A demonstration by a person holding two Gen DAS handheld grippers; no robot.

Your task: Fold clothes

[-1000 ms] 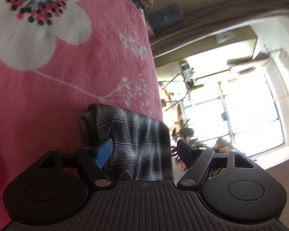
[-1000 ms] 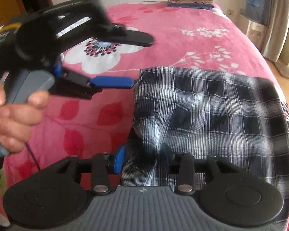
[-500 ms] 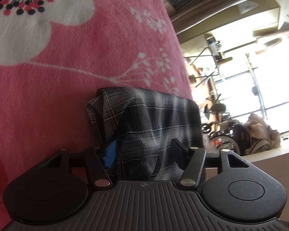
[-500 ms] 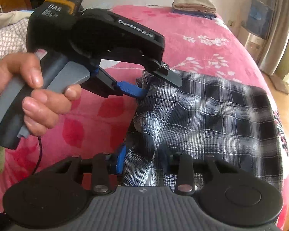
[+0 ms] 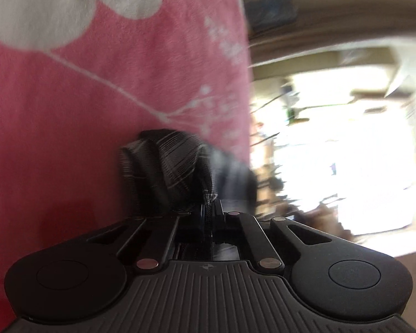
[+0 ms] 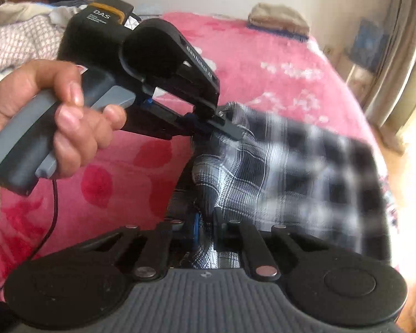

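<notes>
A black-and-white plaid garment (image 6: 291, 172) lies on the pink flowered bedspread (image 6: 249, 63), spread toward the right. My left gripper (image 6: 227, 127), held by a hand (image 6: 55, 116), is shut on the garment's far left corner. In the left wrist view that gripper (image 5: 208, 208) pinches a bunched fold of the plaid cloth (image 5: 180, 161) over the bedspread (image 5: 97, 111). My right gripper (image 6: 206, 222) is at the garment's near left corner. Its jaws are closing, and the cloth is squeezed between the blue pad and the black finger.
A folded pile of clothes (image 6: 277, 19) sits at the far end of the bed. A loose heap of laundry (image 6: 19, 36) lies at the back left. A thin cable (image 6: 54, 208) hangs from the left gripper's handle. The bed's edge and the floor (image 6: 396, 144) are to the right.
Both grippers have closed onto the left edge of the plaid garment, and its corners are now bunched up. The left gripper has dropped onto the far corner and rolled.
</notes>
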